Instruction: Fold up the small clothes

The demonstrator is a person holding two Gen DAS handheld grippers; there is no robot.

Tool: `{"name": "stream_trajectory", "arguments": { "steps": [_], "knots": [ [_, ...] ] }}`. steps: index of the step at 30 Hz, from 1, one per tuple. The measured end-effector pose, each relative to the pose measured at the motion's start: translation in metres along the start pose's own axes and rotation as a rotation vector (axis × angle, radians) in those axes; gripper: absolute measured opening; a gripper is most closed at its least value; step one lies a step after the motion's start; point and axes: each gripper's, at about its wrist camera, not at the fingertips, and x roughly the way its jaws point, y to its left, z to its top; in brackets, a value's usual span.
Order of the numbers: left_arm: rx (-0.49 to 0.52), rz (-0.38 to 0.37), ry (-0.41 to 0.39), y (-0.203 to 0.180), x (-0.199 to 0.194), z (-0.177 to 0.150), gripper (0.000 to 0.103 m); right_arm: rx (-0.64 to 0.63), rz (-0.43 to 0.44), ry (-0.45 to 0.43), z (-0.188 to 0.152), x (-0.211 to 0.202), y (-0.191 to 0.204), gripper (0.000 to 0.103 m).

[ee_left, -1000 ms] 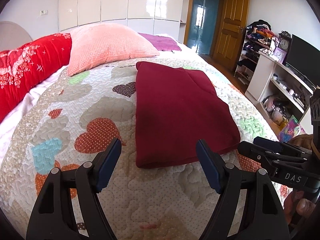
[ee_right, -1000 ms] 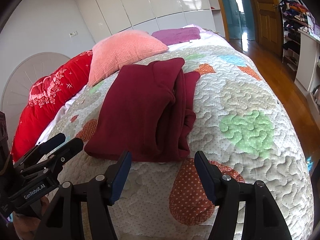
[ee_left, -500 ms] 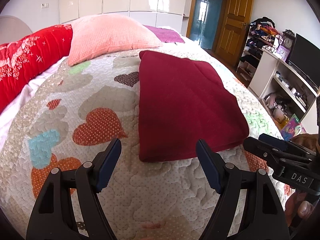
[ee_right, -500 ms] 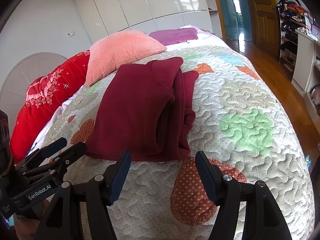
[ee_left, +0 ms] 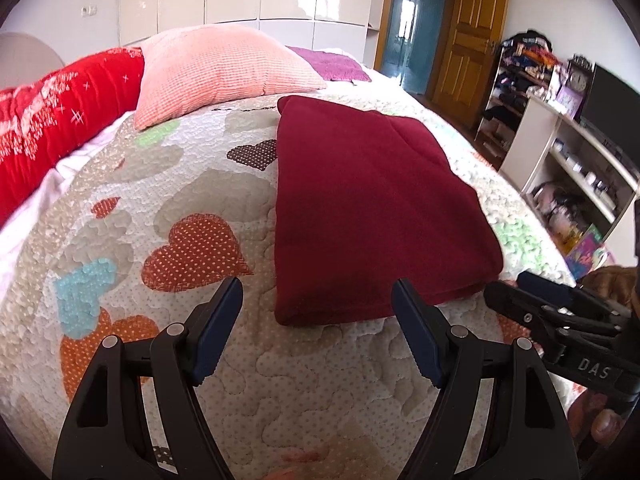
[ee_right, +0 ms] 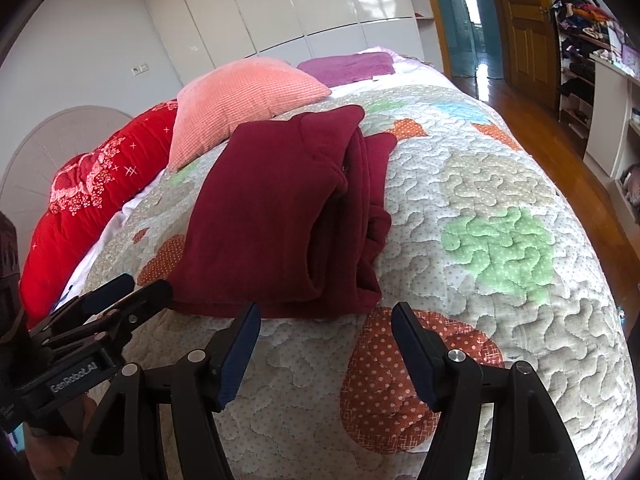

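A dark red garment (ee_left: 368,208) lies folded into a long rectangle on the quilted bedspread (ee_left: 192,184). In the right wrist view the garment (ee_right: 276,216) shows stacked folded layers along its right side. My left gripper (ee_left: 318,320) is open and empty, just short of the garment's near left corner. My right gripper (ee_right: 326,336) is open and empty, just short of the garment's near right corner. Each gripper shows at the edge of the other's view: the right one (ee_left: 532,292), the left one (ee_right: 120,292).
A pink pillow (ee_left: 224,68), a red quilt (ee_left: 52,128) and a purple cloth (ee_left: 332,68) lie at the head of the bed. White shelves (ee_left: 576,168) with clutter stand right of the bed. The wooden floor (ee_right: 560,136) runs along the bed's right edge.
Both grippers have moved slightly closer to the garment's near edge and stayed open. The garment has not moved.
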Motion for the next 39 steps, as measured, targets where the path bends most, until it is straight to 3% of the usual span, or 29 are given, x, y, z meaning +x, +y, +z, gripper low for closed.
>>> {"name": "stream_trajectory", "arguments": {
  "steps": [10, 28, 31, 34, 36, 39],
  "knots": [
    [0.023, 0.040, 0.017, -0.006, 0.001, -0.002, 0.077, 0.009, 0.009, -0.005, 0.007, -0.002, -0.009, 0.067],
    [-0.005, 0.022, 0.020, 0.017, 0.001, -0.001, 0.077, -0.022, -0.015, -0.011, 0.026, -0.004, 0.016, 0.070],
    [-0.065, -0.042, 0.038, 0.032, 0.008, 0.011, 0.077, 0.004, -0.007, -0.016, 0.032, 0.003, 0.005, 0.076],
    [-0.151, -0.154, 0.090, 0.049, 0.026, 0.028, 0.077, 0.066, 0.028, 0.008, 0.044, 0.020, -0.015, 0.079],
    [-0.202, -0.248, 0.142, 0.055, 0.046, 0.040, 0.077, 0.136, 0.087, 0.025, 0.055, 0.036, -0.032, 0.079],
    [-0.252, -0.329, 0.163, 0.057, 0.067, 0.053, 0.077, 0.219, 0.154, 0.047, 0.067, 0.058, -0.052, 0.080]
  ]
}}
